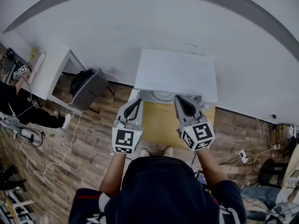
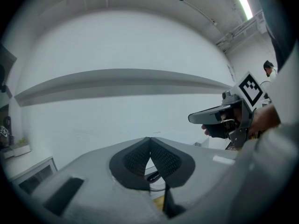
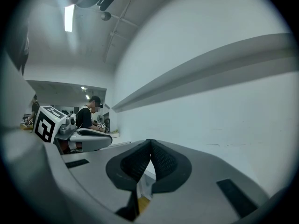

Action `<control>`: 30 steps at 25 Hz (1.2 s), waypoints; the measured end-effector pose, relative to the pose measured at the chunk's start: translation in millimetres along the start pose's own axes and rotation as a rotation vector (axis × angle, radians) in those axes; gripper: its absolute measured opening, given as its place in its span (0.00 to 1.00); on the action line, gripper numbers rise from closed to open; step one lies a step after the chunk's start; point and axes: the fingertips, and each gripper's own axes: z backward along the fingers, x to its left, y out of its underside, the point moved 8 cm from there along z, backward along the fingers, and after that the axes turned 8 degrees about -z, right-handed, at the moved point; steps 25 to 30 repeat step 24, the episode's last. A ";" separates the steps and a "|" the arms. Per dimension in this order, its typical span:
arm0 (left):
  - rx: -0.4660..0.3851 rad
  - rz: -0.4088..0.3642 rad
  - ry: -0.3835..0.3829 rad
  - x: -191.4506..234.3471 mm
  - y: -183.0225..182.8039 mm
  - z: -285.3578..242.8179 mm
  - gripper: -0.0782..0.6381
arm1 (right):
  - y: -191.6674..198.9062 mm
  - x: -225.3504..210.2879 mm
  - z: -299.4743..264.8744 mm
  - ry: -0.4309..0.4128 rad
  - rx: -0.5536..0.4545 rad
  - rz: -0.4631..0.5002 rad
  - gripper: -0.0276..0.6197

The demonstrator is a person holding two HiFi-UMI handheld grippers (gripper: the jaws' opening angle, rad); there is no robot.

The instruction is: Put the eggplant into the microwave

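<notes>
While the person (image 1: 161, 190) stands at the yellow table (image 1: 159, 125), the left gripper (image 1: 137, 101) and the right gripper (image 1: 180, 98) hang level, side by side, just in front of the white microwave (image 1: 175, 73), each with its jaws pressed together on nothing. The table top runs under them to the microwave's front. Behind the microwave rises the pale wall (image 1: 140, 27). No view shows where the eggplant lies.

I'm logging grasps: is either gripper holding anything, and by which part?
Nothing is held: the grey left gripper and grey right gripper both have jaws shut together, empty.
</notes>
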 end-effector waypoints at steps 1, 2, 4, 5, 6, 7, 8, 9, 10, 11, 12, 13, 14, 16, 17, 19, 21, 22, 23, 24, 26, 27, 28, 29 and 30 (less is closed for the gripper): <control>0.000 0.000 -0.002 1.0 0.0 0.5 0.13 | 0.3 0.4 -1.3 0.000 -0.001 0.000 0.06; 0.000 0.000 -0.004 2.6 0.7 0.7 0.13 | 0.8 0.9 -3.4 -0.001 -0.001 0.001 0.06; 0.001 0.000 -0.008 4.7 2.3 1.3 0.13 | 2.1 1.4 -6.2 -0.002 -0.002 0.002 0.06; 0.001 0.000 -0.010 4.8 2.7 2.3 0.13 | 2.6 1.7 -6.2 -0.003 -0.002 0.003 0.06; 0.000 0.000 -0.012 4.8 2.9 3.7 0.13 | 3.1 2.4 -5.8 -0.003 -0.003 0.004 0.06; 0.000 0.001 -0.014 5.2 2.9 5.1 0.13 | 3.4 3.3 -5.6 -0.003 -0.003 0.005 0.06; -0.001 0.001 -0.016 5.8 2.8 6.2 0.13 | 3.4 4.1 -5.4 -0.003 -0.002 0.006 0.06; -0.001 0.001 -0.017 6.1 2.5 7.0 0.13 | 3.2 4.7 -4.9 -0.002 -0.002 0.007 0.06; 0.000 0.001 -0.017 5.8 2.4 8.0 0.13 | 2.9 5.1 -3.8 -0.001 -0.002 0.007 0.06; 0.001 0.001 -0.017 4.8 2.7 9.2 0.13 | 2.8 5.4 -2.0 0.001 -0.003 0.007 0.06; 0.003 0.002 -0.016 3.5 3.6 10.8 0.13 | 2.9 5.8 -0.1 0.002 -0.004 0.007 0.06; 0.007 0.003 -0.017 2.5 5.1 12.8 0.13 | 3.4 6.4 1.6 0.004 -0.005 0.006 0.06; 0.010 0.006 -0.019 2.0 6.7 14.9 0.13 | 3.9 7.1 3.2 0.005 -0.006 0.007 0.06; 0.011 0.013 -0.024 1.7 8.1 18.2 0.13 | 4.6 8.1 5.5 0.008 -0.006 0.009 0.06; 0.009 0.014 -0.026 1.6 7.6 18.8 0.13 | 4.6 8.1 6.4 0.009 -0.005 0.010 0.06; 0.004 0.011 -0.025 0.3 5.4 18.7 0.13 | 4.2 7.2 8.3 0.012 -0.005 0.011 0.06; 0.001 0.010 -0.023 -2.0 3.7 18.6 0.13 | 4.4 6.1 10.5 0.015 -0.004 0.011 0.06; 0.000 0.011 -0.023 -3.1 3.4 18.9 0.13 | 4.6 5.8 11.5 0.016 -0.004 0.010 0.06; 0.000 0.012 -0.022 -4.2 3.3 19.3 0.13 | 4.8 5.6 12.3 0.017 -0.004 0.009 0.06; 0.000 0.013 -0.021 -5.2 3.3 19.8 0.13 | 5.1 5.6 13.1 0.018 -0.004 0.008 0.06; 0.000 0.013 -0.021 -5.2 3.3 19.8 0.13 | 5.1 5.6 13.1 0.018 -0.004 0.008 0.06; 0.000 0.013 -0.021 -5.2 3.3 19.8 0.13 | 5.1 5.6 13.1 0.018 -0.004 0.008 0.06; 0.000 0.013 -0.021 -5.2 3.3 19.8 0.13 | 5.1 5.6 13.1 0.018 -0.004 0.008 0.06; 0.000 0.013 -0.021 -5.2 3.3 19.8 0.13 | 5.1 5.6 13.1 0.018 -0.004 0.008 0.06; 0.000 0.013 -0.021 -5.2 3.3 19.8 0.13 | 5.1 5.6 13.1 0.018 -0.004 0.008 0.06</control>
